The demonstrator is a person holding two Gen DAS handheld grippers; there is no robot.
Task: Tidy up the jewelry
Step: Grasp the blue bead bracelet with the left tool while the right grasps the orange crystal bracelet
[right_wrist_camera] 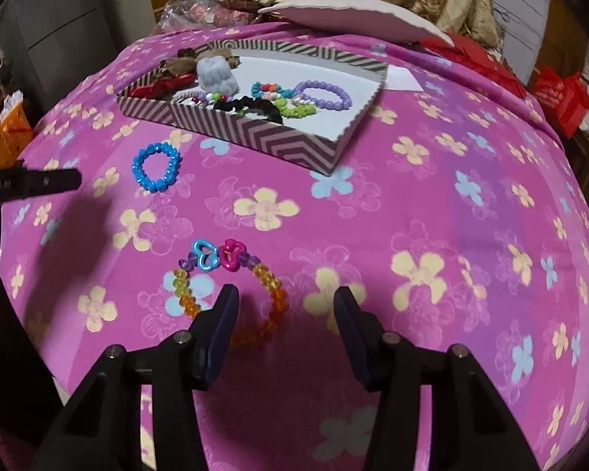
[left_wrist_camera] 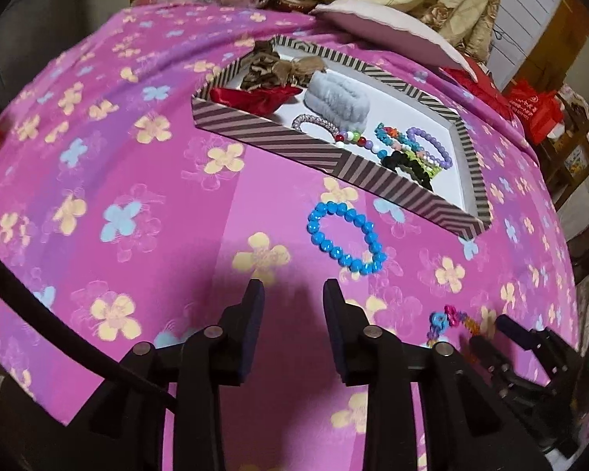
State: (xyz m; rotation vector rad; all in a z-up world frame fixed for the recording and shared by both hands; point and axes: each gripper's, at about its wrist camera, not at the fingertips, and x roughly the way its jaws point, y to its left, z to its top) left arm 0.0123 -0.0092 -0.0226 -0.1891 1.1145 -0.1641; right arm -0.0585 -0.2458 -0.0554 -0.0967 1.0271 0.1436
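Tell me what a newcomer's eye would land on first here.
The pink flowered cloth fills both views. On it sits a striped box of bracelets and hair ties, with a blue bracelet lying just outside it. Nearer, a rainbow bracelet lies partly between the open fingers of the right gripper.

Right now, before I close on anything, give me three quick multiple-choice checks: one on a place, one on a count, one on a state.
1. Where is the blue bead bracelet?
A. inside the striped tray
B. on the floral cloth, just outside the tray
C. between the left gripper's fingers

2. How many bracelets lie on the cloth outside the striped tray?
A. one
B. two
C. four

3. The right gripper is:
A. open, over the rainbow heart bracelet
B. shut on it
C. shut and empty

Answers: B, it lies on the floral cloth beside the tray's wall; B, blue and rainbow only; A, its fingers stand apart, pressing nothing.
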